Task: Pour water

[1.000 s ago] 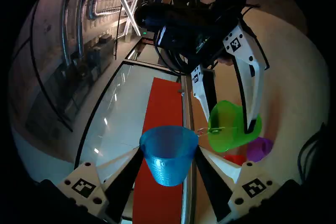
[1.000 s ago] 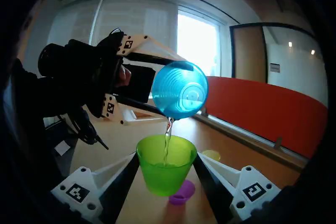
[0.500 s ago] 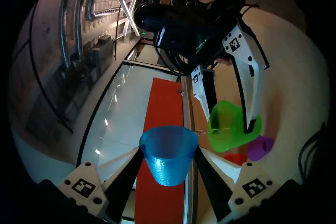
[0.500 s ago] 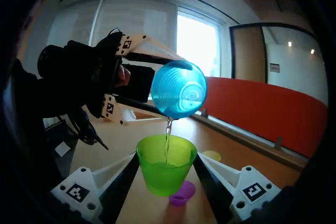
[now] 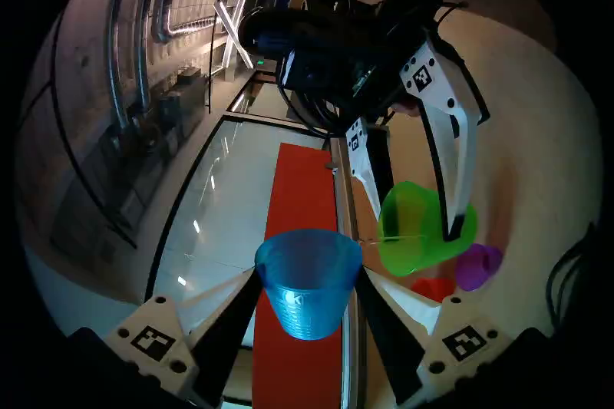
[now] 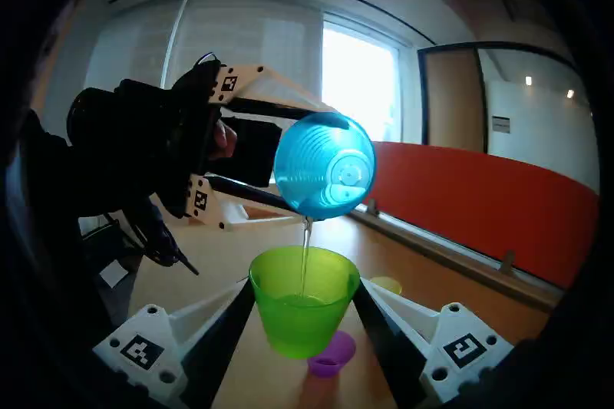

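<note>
My left gripper (image 5: 307, 294) is shut on a clear blue cup (image 5: 308, 281). In the right gripper view that blue cup (image 6: 325, 166) is tipped over, its bottom toward the camera, and a thin stream of water (image 6: 305, 255) falls from its rim. The stream lands in a green cup (image 6: 304, 310) held upright below, with my right gripper (image 6: 304, 317) shut on it. The left gripper view has the green cup (image 5: 422, 229) off to the right, between the other gripper's white fingers (image 5: 453, 140). A little water lies in the green cup.
A purple cup (image 6: 331, 353) and a yellow cup (image 6: 386, 284) stand on the wooden table (image 6: 399, 255) under the green one. A red cup (image 5: 431, 287) sits beside the purple cup (image 5: 477, 266). A red panel (image 6: 491, 202) runs behind the table, under a bright window (image 6: 361, 87).
The blue cup has tipped a little further and shifted slightly left in the right gripper view. The stream has thinned. The green cup has stayed put.
</note>
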